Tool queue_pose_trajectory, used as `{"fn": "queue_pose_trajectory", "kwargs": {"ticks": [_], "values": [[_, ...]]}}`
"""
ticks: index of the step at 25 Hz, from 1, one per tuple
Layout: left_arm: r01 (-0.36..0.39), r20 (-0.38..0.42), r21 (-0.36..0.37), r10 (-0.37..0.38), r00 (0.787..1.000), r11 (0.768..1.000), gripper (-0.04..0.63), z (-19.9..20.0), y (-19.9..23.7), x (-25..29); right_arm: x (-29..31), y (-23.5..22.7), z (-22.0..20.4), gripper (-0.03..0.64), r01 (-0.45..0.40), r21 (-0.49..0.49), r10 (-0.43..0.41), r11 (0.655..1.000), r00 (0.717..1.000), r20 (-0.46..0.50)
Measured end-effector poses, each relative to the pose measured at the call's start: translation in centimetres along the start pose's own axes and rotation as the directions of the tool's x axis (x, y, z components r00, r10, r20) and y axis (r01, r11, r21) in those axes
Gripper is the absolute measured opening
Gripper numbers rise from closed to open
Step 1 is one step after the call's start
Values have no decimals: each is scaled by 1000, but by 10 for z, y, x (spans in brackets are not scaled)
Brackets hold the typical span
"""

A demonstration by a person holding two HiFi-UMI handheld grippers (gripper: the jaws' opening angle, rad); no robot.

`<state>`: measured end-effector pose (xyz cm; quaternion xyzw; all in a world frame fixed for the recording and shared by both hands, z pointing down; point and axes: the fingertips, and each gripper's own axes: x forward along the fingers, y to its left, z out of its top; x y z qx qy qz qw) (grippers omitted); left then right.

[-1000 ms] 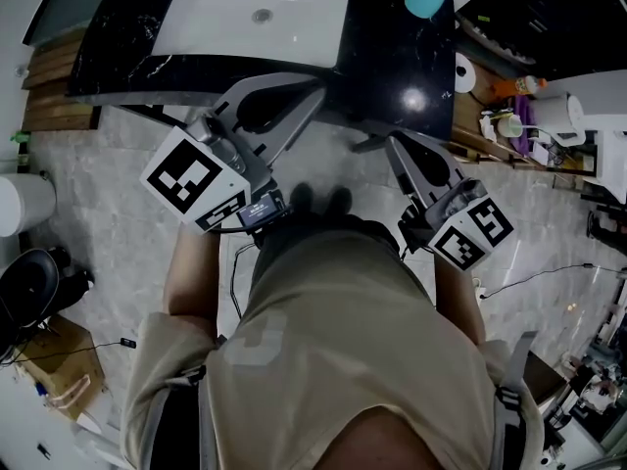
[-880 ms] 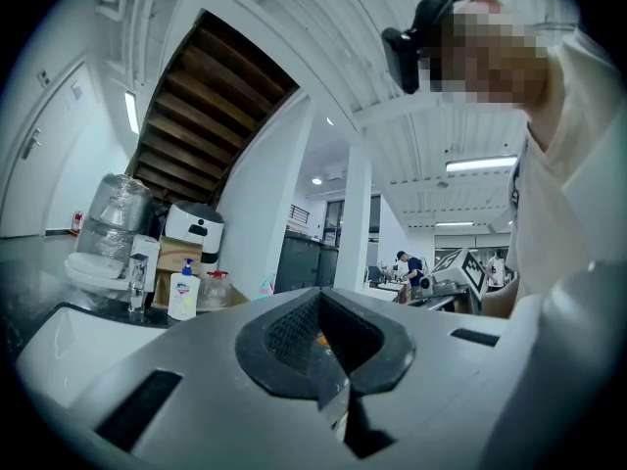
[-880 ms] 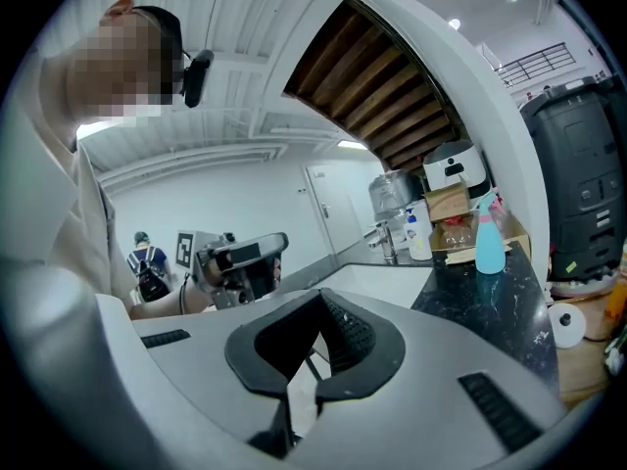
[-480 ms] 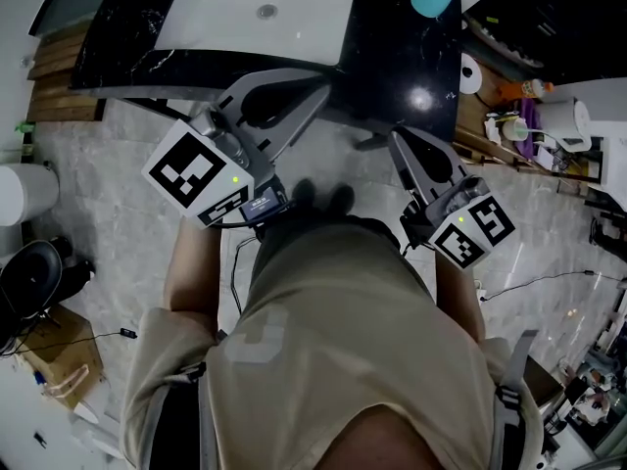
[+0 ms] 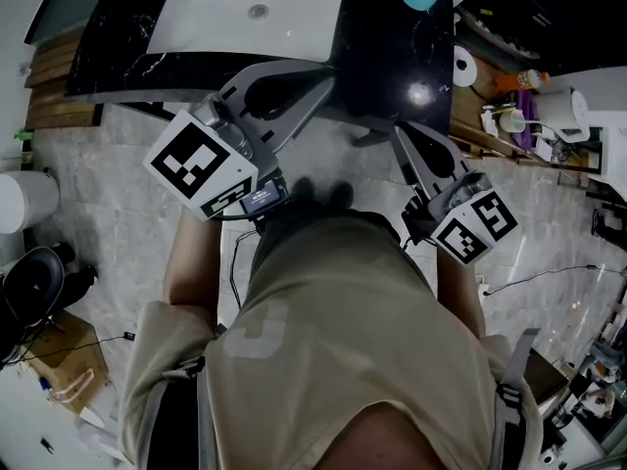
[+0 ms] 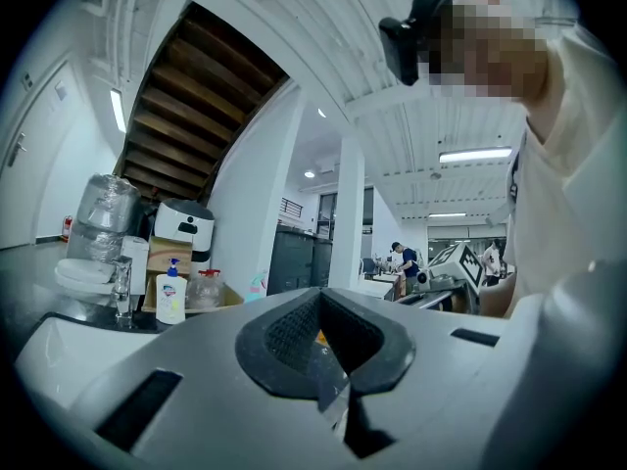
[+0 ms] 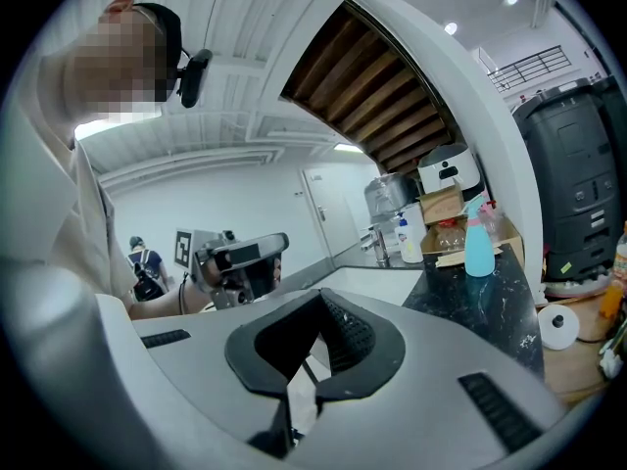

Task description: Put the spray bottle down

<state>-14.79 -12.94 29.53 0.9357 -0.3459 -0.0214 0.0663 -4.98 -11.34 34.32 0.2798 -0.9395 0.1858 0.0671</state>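
No shift: spray bottle (image 7: 479, 243) upright, perhaps nozzle-left; left claw (image 6: 331, 395), right claw (image 7: 294, 390) closed.

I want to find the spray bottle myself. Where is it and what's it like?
Find the black counter with the white sink. Right of the sink, by a cardboard box, stands the spray bottle: the only turquoise thing there.

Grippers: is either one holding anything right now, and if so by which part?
Nothing is held. The left gripper and right gripper are both shut and empty; the light blue plastic spray bottle stands apart on the black marble countertop.
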Motion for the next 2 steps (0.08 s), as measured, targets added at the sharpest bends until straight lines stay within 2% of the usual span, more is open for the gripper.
{"fn": "queue_pose_trajectory", "kwargs": {"ticks": [2], "values": [[4, -1, 4, -4, 1000, 1000, 9, 1, -1, 1, -1, 0, 0, 21, 2, 1, -2, 1000, 1000, 0]]}}
